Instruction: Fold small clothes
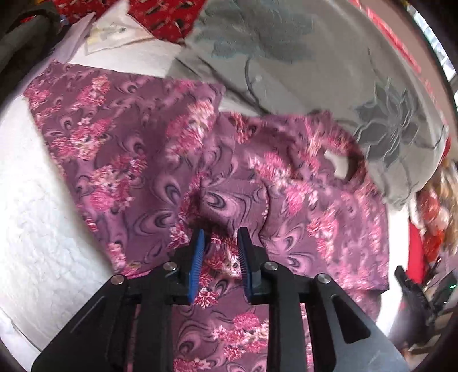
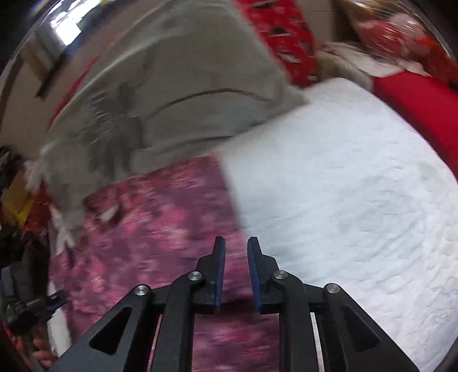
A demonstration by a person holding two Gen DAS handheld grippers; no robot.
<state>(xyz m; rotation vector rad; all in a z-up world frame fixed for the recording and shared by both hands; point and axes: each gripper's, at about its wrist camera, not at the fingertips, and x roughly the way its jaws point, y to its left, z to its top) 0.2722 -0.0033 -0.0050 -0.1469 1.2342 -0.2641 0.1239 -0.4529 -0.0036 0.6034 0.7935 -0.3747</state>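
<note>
A purple garment with pink flowers lies spread and creased on a white quilted bed cover. My left gripper points down at it. Its blue pads stand a little apart over a raised fold of the cloth and do not press on it. In the blurred right wrist view the same garment fills the lower left. My right gripper hovers over its right edge, where it meets the white cover. A narrow gap shows between its jaws, with nothing in it.
A grey blanket with dark flower prints lies bunched behind the garment and overlaps its far edge. Red patterned fabric and a pale folded cloth sit at the back. A red cushion borders the cover on the right.
</note>
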